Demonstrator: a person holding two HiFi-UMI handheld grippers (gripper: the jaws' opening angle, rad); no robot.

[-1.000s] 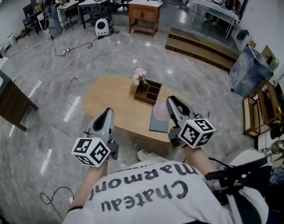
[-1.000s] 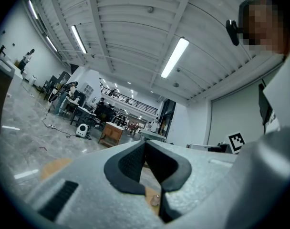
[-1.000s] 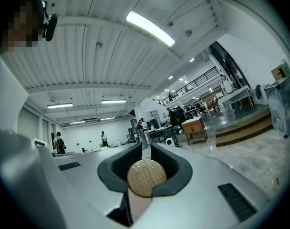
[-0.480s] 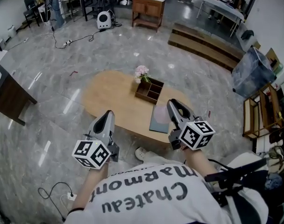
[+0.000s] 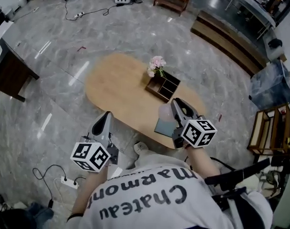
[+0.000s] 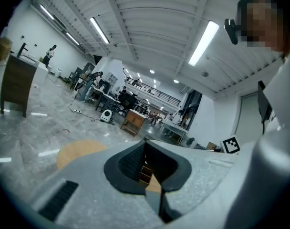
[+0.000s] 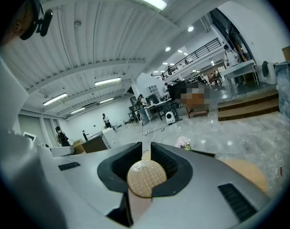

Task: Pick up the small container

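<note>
While we stand at the oval bench (image 5: 111,85), our right hand-held gripper (image 5: 176,104) is clamped on the small container (image 7: 146,178), and its round tan lid fills the jaws. It's held just right of centre, over the bench's near edge. Our left hand-held gripper (image 5: 108,116) hangs lower left, off the bench, jaw tips together, nothing between them. Upper centre, a wooden organiser (image 5: 163,86) sits beside pink flowers (image 5: 157,63).
</note>
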